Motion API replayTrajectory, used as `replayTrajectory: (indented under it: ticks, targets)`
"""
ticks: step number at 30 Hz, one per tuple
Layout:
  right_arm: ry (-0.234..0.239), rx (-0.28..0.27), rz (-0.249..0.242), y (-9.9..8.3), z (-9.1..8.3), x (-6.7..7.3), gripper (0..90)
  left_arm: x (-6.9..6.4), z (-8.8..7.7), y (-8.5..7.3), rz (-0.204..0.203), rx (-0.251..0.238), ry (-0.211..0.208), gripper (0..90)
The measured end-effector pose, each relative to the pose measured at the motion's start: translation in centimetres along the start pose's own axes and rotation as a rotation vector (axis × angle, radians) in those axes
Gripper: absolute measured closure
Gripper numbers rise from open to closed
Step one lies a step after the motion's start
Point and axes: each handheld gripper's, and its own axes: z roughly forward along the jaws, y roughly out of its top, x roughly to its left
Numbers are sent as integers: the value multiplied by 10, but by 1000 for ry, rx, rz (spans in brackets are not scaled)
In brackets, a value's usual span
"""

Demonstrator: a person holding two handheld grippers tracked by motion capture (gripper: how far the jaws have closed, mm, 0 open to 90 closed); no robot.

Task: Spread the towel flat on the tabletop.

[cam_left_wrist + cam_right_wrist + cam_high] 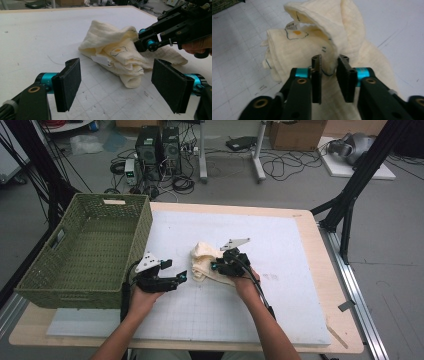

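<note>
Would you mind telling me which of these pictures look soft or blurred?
Right gripper view: the black jaws near the lens are soft, the cream cloth sharper. Left gripper view: crisp on the cloth, with even light. High view: small and grainy, no glare on the white board.

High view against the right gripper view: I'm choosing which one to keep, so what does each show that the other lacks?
High view alone: the green basket at the table's left, the open left gripper beside the cloth, both forearms, the floor clutter. Right gripper view alone: the right gripper pinching a fold of the cream cloth, plus its label and printed egg. Both: the cloth on the white gridded board.
</note>
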Motion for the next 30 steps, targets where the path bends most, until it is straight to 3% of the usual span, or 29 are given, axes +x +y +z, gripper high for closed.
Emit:
replayTrajectory:
  ticks: [3,10,18,20,24,26,30]
  targets:
    - [9,-11,-15,1,-4,-2,867,0,1,-1,-5,4,-2,243]
    - [-57,-60,-4,12,-24,-20,871,1,1,-1,-7,7,-3,248]
    - [-230,15,31,28,-33,-68,871,2,2,-1,-15,7,-5,253]
    - [-282,39,44,27,-33,-81,872,1,2,-2,-15,11,-8,253]
    - [-353,86,120,13,-33,-105,872,1,2,-2,-19,7,-11,253]
    - [-409,117,142,8,-34,-113,872,1,2,-2,-22,6,-13,253]
    - [-494,116,165,5,-42,-120,866,1,3,-2,-21,12,-14,253]
